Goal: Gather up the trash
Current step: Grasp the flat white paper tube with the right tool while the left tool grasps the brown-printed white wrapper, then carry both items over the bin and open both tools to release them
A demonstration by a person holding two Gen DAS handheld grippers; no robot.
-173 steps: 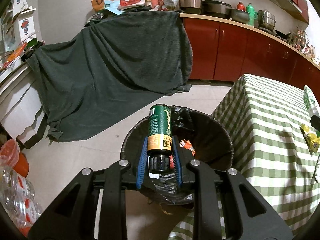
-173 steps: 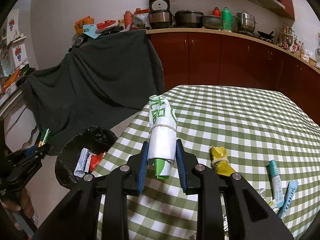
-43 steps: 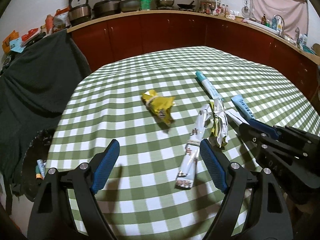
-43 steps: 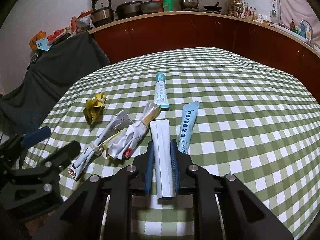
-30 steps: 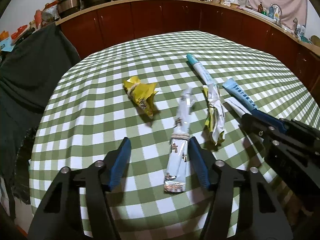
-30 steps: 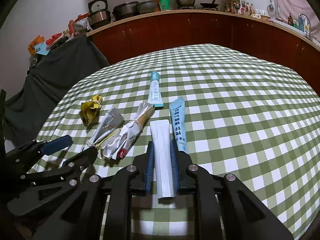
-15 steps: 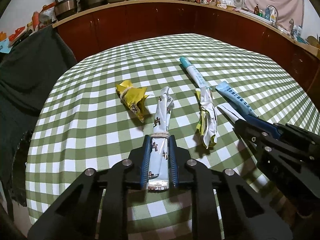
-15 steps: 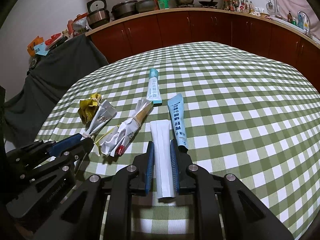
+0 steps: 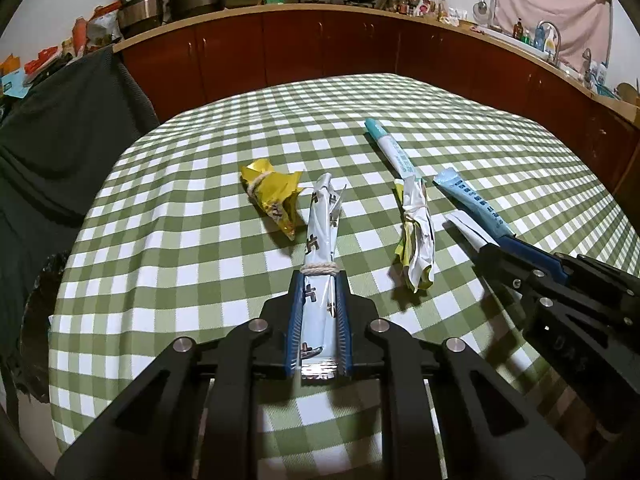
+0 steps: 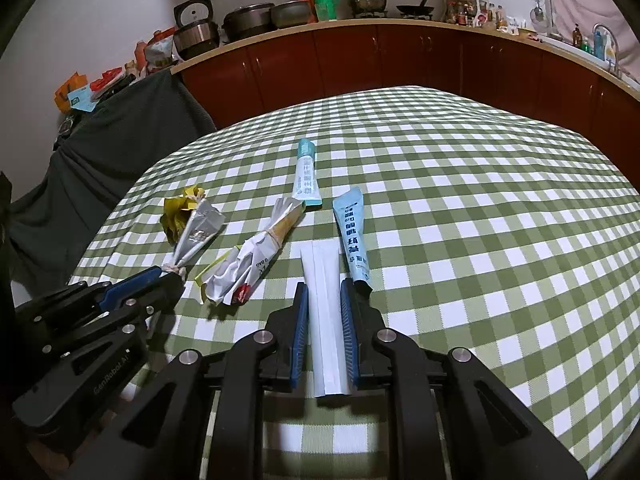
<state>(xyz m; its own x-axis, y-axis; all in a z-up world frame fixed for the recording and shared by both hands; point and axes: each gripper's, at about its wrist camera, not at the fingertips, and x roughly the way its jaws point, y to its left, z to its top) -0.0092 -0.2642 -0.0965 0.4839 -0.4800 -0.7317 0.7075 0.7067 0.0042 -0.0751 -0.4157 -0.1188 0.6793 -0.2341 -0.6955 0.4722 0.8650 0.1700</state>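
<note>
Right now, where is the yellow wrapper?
In the left wrist view the yellow wrapper lies on the checked tablecloth, just left of the silver wrapper.

Dim indoor light, sharp, fisheye-warped edges

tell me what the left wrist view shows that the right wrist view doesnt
Only the left wrist view shows the black trash bin at the table's left edge, and the left tongs from behind, shut on the silver string-tied wrapper.

Only the right wrist view shows the right tongs from behind, shut on the white flat tube.

Both show the yellow wrapper, the crumpled white wrapper, the teal-capped tube, the blue sachet and the checked tablecloth.
</note>
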